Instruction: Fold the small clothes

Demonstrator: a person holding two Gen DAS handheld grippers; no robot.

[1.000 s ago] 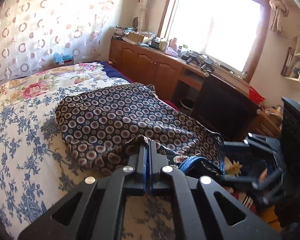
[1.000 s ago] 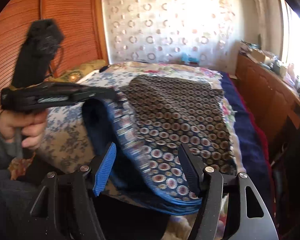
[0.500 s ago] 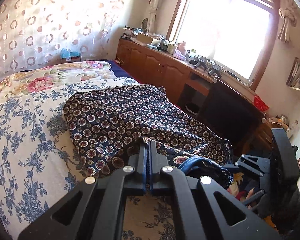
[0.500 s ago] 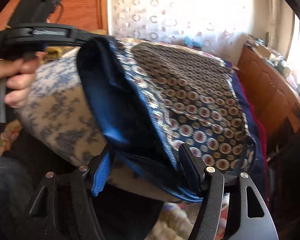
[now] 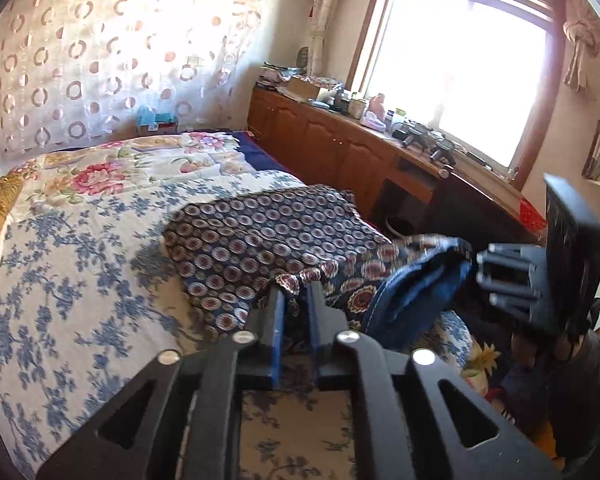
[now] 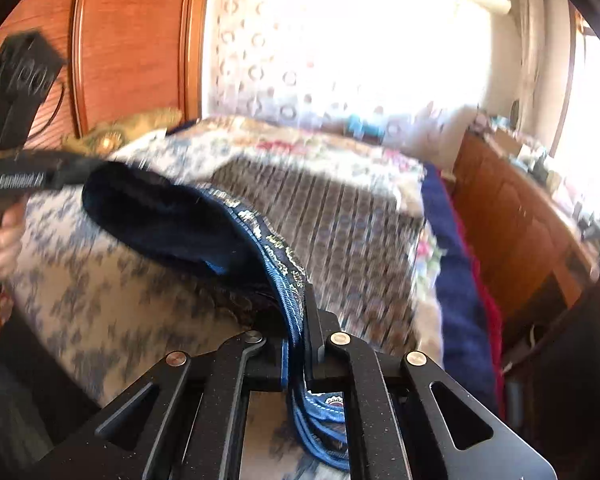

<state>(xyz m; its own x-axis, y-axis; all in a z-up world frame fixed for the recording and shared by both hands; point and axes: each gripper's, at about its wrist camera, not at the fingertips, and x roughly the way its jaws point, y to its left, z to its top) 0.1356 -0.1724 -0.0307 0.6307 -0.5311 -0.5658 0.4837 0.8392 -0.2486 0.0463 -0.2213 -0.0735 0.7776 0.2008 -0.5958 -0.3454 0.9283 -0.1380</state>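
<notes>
A dark navy garment with round medallion print [image 5: 260, 240] lies spread on the bed, its near blue-lined waistband lifted. My left gripper [image 5: 296, 292] is shut on one end of the waistband edge. My right gripper [image 6: 296, 320] is shut on the other end of the blue-trimmed waistband [image 6: 276, 264], which runs down between its fingers. The right gripper also shows at the right of the left wrist view [image 5: 512, 280], and the left one at the left of the right wrist view [image 6: 20, 176]. The right wrist view is motion-blurred.
The bed [image 5: 60, 260] has a blue-and-white floral cover. A wooden cabinet [image 5: 340, 148] with clutter runs under the window on the right. A wooden headboard [image 6: 132, 40] stands behind the bed. A dark chair or screen [image 5: 428, 208] stands by the bed's right edge.
My right gripper has closed on the waistband; it was open around it before. Both grippers have lifted the waistband edge and the views have shifted.
</notes>
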